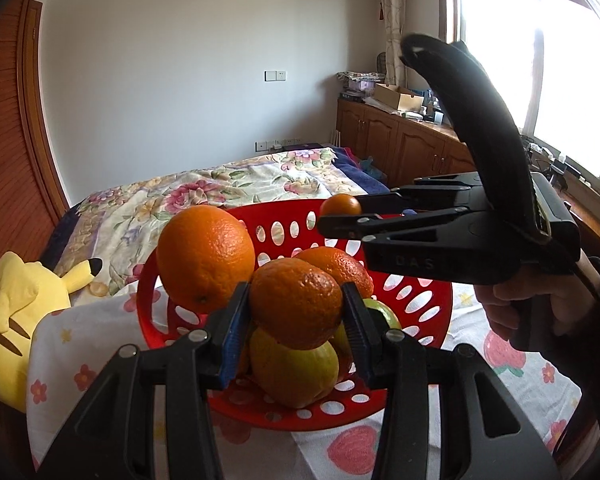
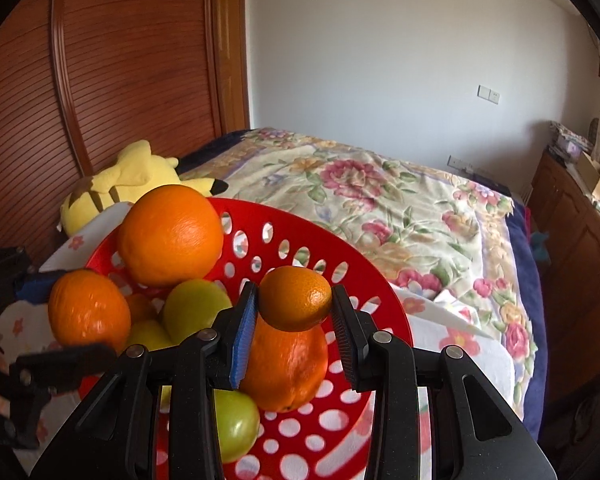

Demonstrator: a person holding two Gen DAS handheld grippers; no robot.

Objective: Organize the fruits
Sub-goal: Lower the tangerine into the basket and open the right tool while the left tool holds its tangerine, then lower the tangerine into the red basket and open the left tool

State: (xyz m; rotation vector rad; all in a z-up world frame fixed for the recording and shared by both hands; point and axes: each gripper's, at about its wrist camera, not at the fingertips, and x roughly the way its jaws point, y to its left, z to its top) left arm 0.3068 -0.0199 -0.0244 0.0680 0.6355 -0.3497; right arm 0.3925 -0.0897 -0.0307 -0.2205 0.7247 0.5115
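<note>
Fruits fill the red basket (image 1: 160,320), which sits on a flower-print cloth (image 1: 80,360) on the bed (image 2: 380,200). Above the basket, the left hand-held gripper (image 1: 296,320) is clamped on a mandarin (image 1: 296,304), and the right hand-held gripper (image 2: 294,312) is clamped on a smaller mandarin (image 2: 296,298). Inside the basket lie a large orange (image 2: 170,236) and green apples (image 2: 196,308). A yellow plush toy (image 1: 20,304) lies just beside the basket.
</note>
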